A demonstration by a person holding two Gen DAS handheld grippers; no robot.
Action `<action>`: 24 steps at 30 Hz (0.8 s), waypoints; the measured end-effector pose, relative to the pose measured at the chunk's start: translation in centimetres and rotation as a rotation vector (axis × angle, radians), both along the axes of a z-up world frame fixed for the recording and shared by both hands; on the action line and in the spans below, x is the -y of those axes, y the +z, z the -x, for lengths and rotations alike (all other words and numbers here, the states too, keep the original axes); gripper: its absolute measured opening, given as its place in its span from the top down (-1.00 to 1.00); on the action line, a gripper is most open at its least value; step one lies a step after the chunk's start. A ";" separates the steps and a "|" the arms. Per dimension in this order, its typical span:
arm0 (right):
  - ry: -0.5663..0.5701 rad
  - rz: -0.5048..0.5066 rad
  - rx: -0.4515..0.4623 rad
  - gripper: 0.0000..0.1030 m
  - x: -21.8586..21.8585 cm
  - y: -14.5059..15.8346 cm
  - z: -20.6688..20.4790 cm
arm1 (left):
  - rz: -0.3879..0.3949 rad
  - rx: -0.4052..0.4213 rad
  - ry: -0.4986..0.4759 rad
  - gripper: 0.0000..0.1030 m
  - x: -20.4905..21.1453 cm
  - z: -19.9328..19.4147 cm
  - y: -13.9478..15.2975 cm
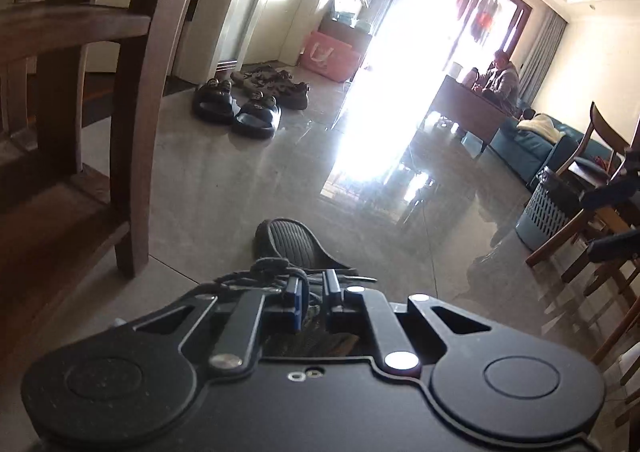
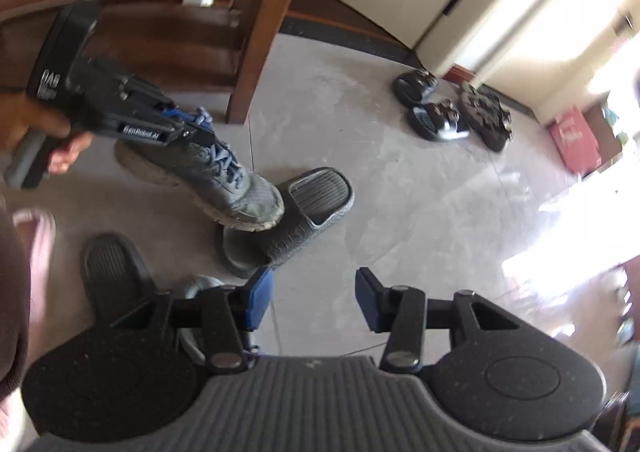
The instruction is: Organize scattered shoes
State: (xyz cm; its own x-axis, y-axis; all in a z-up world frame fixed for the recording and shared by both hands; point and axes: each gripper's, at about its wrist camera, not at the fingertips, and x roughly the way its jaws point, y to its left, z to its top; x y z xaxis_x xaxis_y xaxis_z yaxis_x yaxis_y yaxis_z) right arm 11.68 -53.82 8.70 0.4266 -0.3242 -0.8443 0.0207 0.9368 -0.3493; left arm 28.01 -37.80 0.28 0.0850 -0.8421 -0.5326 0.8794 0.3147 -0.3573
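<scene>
Left gripper (image 2: pixel 200 128) clamped narrow on the laces and tongue of the grey sneaker (image 2: pixel 216 176); heel tipped up under the grip, toe resting across the dark slide (image 2: pixel 296 220) just ahead; seen from the left wrist, fingers (image 1: pixel 296 300) pinched together over a tangle of lace, ribbed slide sole (image 1: pixel 292 240) poking out right beyond them. Hand (image 2: pixel 44 140) wrapped round the handle, close under the wooden chair (image 2: pixel 256 32).

Right gripper (image 2: pixel 314 300) spread wide, holding nothing; bare floor (image 2: pixel 400 212) between the blue pads; second dark slide (image 2: pixel 112 272) lying just off its left finger, a glimpse of another grey shoe (image 2: pixel 200 286) tucked behind that same finger.

Farther out, well beyond both grippers, by the wall: two black sandals (image 2: pixel 428 104) side by side, with a patterned pair (image 2: pixel 486 116) touching them on the far side; looks like the tidy row.

Judging the step: sneaker gripped and partly lifted, either coming up for carrying or going down; hard to call from here. If carried: lace hold likely to let the shoe swing, so a steady lift clear of the slide underneath, then toe lined up alongside that far row; right gripper well placed for the near slide or the sneaker's mate.
</scene>
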 end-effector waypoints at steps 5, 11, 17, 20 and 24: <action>-0.007 -0.056 0.080 0.03 1.8 -2.4 -0.5 | 0.052 0.008 -0.063 0.86 1.1 -0.2 3.9; -0.163 -0.147 0.171 0.03 9.3 -4.7 -2.5 | 0.017 0.078 -0.216 0.86 5.9 3.0 6.4; -0.357 -0.071 0.383 0.03 14.5 -1.6 1.3 | -0.018 0.120 -0.380 0.86 12.9 7.3 4.9; -0.427 -0.038 0.466 0.03 15.9 -0.8 4.2 | -0.015 0.119 -0.441 0.86 15.8 9.1 3.6; -0.494 0.011 0.487 0.03 17.0 -1.4 8.2 | -0.004 0.100 -0.489 0.86 18.7 10.6 1.9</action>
State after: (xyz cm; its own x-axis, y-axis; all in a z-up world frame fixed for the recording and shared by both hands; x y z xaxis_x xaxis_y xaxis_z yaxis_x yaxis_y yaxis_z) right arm 3.49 -70.85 7.31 0.5566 -0.5856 -0.5893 0.6005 0.7738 -0.2018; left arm 17.40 -56.55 2.19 -0.2685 -0.7941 -0.5452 0.9542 -0.1417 -0.2635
